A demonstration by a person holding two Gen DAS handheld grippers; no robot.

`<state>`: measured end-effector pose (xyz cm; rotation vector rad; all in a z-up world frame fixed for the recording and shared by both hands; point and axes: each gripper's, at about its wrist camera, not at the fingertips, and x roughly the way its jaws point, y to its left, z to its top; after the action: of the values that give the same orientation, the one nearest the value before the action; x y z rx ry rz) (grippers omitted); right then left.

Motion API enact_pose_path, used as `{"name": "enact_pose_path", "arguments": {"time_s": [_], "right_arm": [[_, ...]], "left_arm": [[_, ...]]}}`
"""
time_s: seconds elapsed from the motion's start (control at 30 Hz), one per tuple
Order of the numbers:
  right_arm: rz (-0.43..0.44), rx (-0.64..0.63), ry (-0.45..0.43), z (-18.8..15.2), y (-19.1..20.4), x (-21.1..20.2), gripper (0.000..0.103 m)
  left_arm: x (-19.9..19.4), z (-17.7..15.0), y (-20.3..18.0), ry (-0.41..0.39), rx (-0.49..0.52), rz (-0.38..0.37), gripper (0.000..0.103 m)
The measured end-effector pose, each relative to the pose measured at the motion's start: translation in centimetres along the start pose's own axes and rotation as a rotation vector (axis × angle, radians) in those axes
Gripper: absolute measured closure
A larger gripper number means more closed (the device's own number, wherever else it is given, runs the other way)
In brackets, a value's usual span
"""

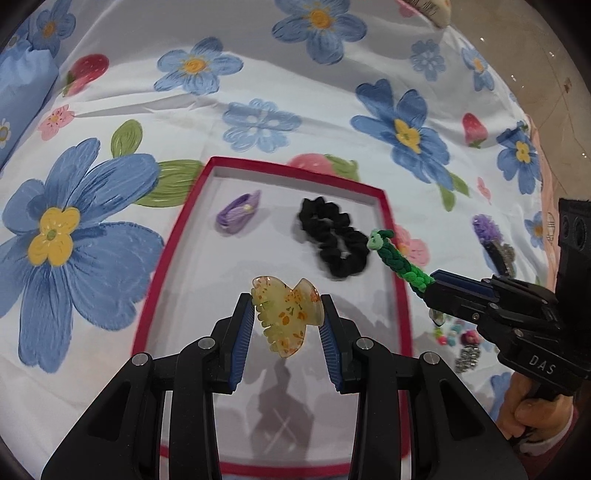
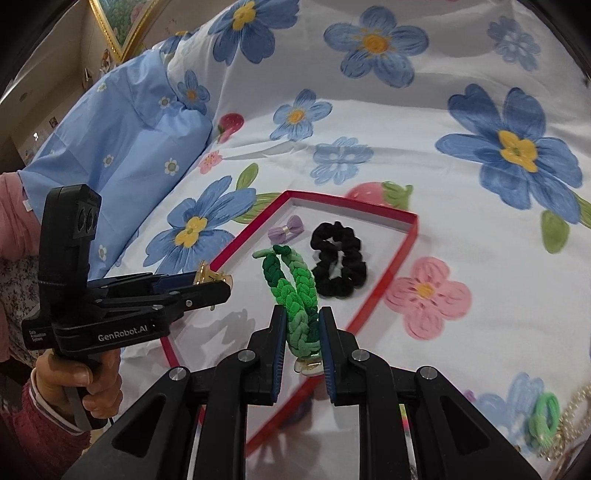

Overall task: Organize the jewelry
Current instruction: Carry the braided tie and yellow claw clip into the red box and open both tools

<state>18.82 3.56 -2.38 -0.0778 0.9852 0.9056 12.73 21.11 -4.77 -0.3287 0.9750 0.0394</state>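
The shallow red-rimmed white cardboard tray [image 1: 397,258] on the flower-print bedsheet [image 1: 258,74] holds a black fabric scrunchie [image 1: 332,236] and a small lilac ribbon bow [image 1: 238,214] near its far edge. Above the tray's middle, the left gripper [image 1: 288,317] pinches a translucent yellow flecked claw clip [image 1: 286,317] at its edges, so it may twist free. Over the right rim, the right gripper [image 2: 301,332], nearly closed, grips a braided green hair tie [image 2: 291,291] whose dangling end could land outside.

A bed fills both views, spread with a white sheet [image 1: 295,92] printed with big blue flowers, pink blossoms and strawberries. A light blue pillow [image 2: 122,147] with small daisies lies at the left. Behind it hangs a gilt picture frame [image 2: 122,26] on a beige wall; glossy tan floor [image 1: 546,74] shows at the right
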Motion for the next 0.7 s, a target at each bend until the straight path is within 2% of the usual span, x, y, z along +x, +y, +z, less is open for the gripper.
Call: {"name": "enact_pose_path", "arguments": {"time_s": [0.23, 0.43, 0.53, 0.7], "right_arm": [[-0.066, -0.071, 0.078, 1.1, 0.9, 4.6, 0.086], [-0.136, -0.129, 0.119, 1.2, 0.9, 7.2, 0.085], [-0.136, -0.137, 0.14, 1.2, 0.7, 7.9, 0.085], [-0.117, -0.127, 0.151, 1.2, 0.4, 8.4, 0.078]], "left_arm": [[3.6, 1.1, 2.2, 0.06, 0.007, 0.064, 0.07], [5.8, 1.4, 2.6, 0.099, 0.017, 0.087, 0.07], [6.4, 1.6, 2.8, 0.112, 0.014, 0.09, 0.07], [6.5, 1.6, 2.7, 0.112, 0.025, 0.1, 0.069]]}}
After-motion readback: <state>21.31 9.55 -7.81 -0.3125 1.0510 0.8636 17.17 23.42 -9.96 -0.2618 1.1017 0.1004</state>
